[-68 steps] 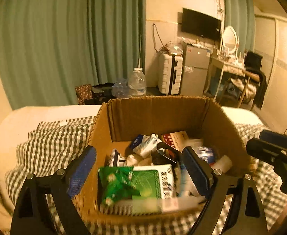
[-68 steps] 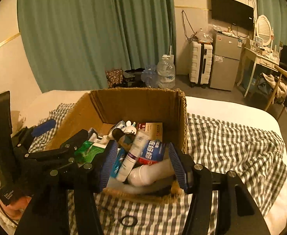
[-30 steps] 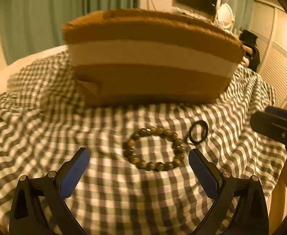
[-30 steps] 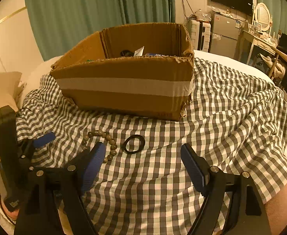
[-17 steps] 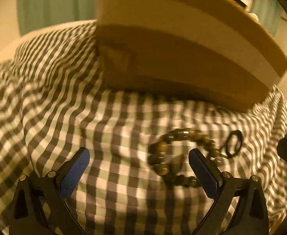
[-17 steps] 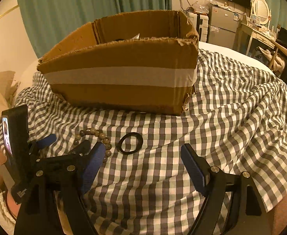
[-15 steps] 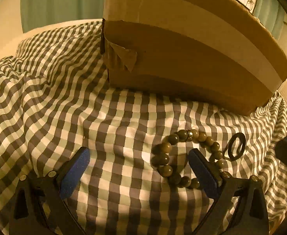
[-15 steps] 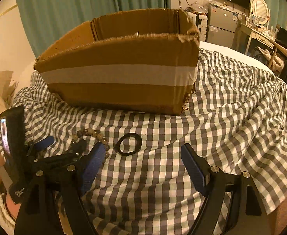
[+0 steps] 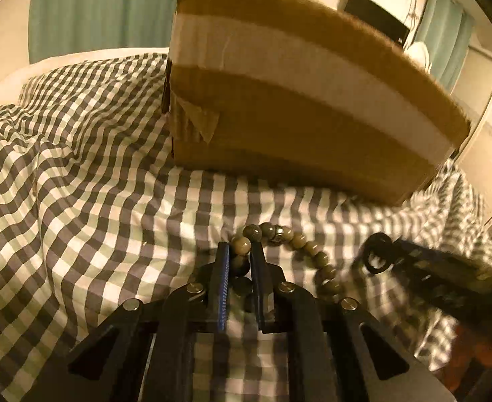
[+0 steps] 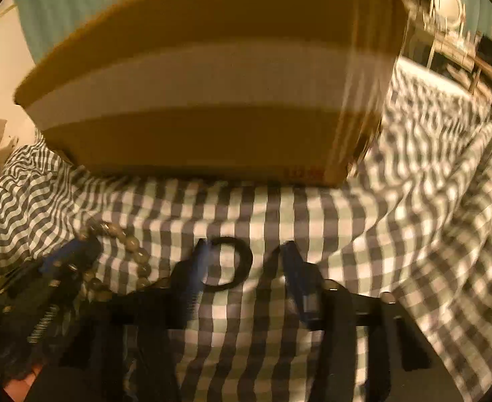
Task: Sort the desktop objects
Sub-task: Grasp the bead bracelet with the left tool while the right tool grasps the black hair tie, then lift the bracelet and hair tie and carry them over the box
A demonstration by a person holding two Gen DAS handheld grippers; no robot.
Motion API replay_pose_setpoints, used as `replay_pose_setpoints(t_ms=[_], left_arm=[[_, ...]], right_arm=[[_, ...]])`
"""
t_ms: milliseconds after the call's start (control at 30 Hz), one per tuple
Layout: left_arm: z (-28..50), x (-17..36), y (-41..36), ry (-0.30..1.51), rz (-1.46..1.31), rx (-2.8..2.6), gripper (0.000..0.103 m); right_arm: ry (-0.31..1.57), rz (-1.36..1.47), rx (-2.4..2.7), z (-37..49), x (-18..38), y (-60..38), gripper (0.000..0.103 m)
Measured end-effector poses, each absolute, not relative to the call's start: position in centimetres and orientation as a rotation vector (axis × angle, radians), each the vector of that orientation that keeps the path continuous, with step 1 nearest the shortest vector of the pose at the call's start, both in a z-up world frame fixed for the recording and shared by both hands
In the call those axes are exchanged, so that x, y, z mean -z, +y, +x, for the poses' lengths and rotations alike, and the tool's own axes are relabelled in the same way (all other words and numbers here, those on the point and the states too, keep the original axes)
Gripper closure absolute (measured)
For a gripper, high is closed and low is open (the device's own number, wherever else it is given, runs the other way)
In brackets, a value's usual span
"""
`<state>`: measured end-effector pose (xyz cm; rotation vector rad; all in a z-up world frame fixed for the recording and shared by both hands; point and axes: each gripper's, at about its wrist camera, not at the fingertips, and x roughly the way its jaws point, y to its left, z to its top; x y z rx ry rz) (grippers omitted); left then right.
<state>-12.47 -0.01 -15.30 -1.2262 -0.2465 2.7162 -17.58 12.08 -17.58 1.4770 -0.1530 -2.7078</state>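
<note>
Lying on the checked cloth in front of the box, a bracelet of greenish beads is seen, and its near part is clamped by the left tool. The two fingers of this tool are brought close together, with one or two beads held between the blue pads. The rest of the bracelet curves away to the right on the cloth.

Just beside the bracelet, on the right, a black ring is lying flat on the cloth. The right tool is placed low over it, with the fingers apart: the left finger is at the left edge of the ring, and the right finger is well clear of it. The right view is blurred, so contact with the ring cannot be told.

The box is standing close behind both things, with a pale band of tape across its front wall. Green curtains are seen behind it.
</note>
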Motion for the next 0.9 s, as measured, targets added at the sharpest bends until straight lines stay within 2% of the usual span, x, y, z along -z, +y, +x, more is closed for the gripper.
replay_pose_setpoints(t_ms=[100,167,200,600,900], left_arm=[[-11.9,14.6,0.7,-0.219,-1.178,-2.718,0.092],[-11.9,13.9,1.1,-0.192,-1.149,-2.723,0.092],[-11.6,13.6,1.3,-0.177,-1.133,-2.733,0.092],[-11.4,11.0,0.9,-0.168,-1.033,-2.782,0.092],[-9.2,8.1,0.7,-0.137,-0.963,-2.802,0.092]], right_arm=[[-0.155,1.471,2.716,-17.5,17.9,12.2,0.068],[-0.136,1.472,2.719,-17.5,17.8,12.2,0.083],[-0.142,1.474,2.712,-17.5,17.8,12.3,0.099],[-0.241,1.371,2.735,-15.0,14.5,14.2,0.1],[-0.154,1.284,2.761,-12.0,10.9,13.5,0.1]])
